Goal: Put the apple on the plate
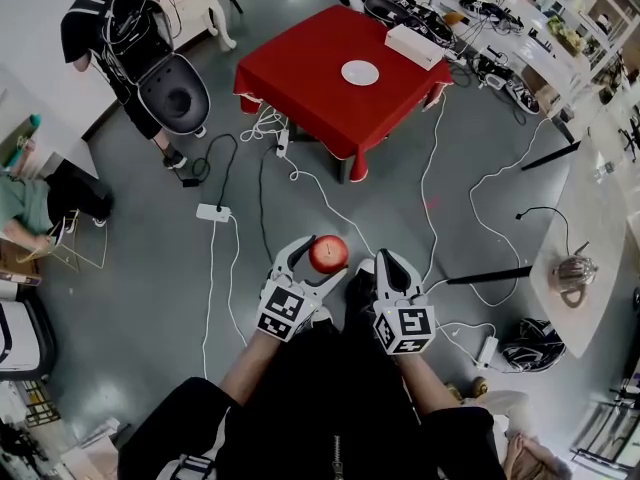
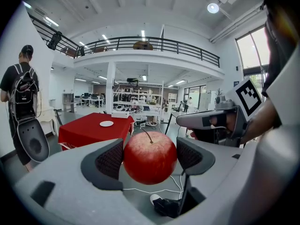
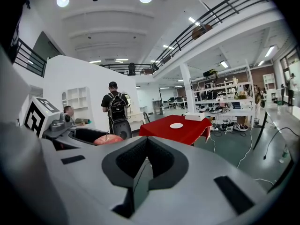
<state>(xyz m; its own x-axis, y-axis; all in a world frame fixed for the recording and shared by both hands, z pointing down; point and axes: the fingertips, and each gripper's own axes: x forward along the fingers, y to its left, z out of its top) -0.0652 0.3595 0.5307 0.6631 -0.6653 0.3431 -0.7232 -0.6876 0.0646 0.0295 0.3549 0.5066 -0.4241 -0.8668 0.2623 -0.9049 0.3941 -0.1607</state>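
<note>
A red apple (image 1: 328,254) is clamped between the jaws of my left gripper (image 1: 322,258), held in the air well above the grey floor. In the left gripper view the apple (image 2: 150,156) fills the gap between the dark pads, stem up. My right gripper (image 1: 390,263) hangs just right of it, jaws shut with nothing between them. The white plate (image 1: 360,72) lies on a red-clothed table (image 1: 300,78) some way ahead; the plate (image 2: 106,123) shows small in the left gripper view and the plate (image 3: 176,125) likewise in the right gripper view.
A white box (image 1: 414,46) lies on the table's far right corner. White cables and a power strip (image 1: 213,212) trail over the floor between me and the table. A person with a backpack (image 1: 120,28) stands at the left; a curved white counter (image 1: 590,238) runs along the right.
</note>
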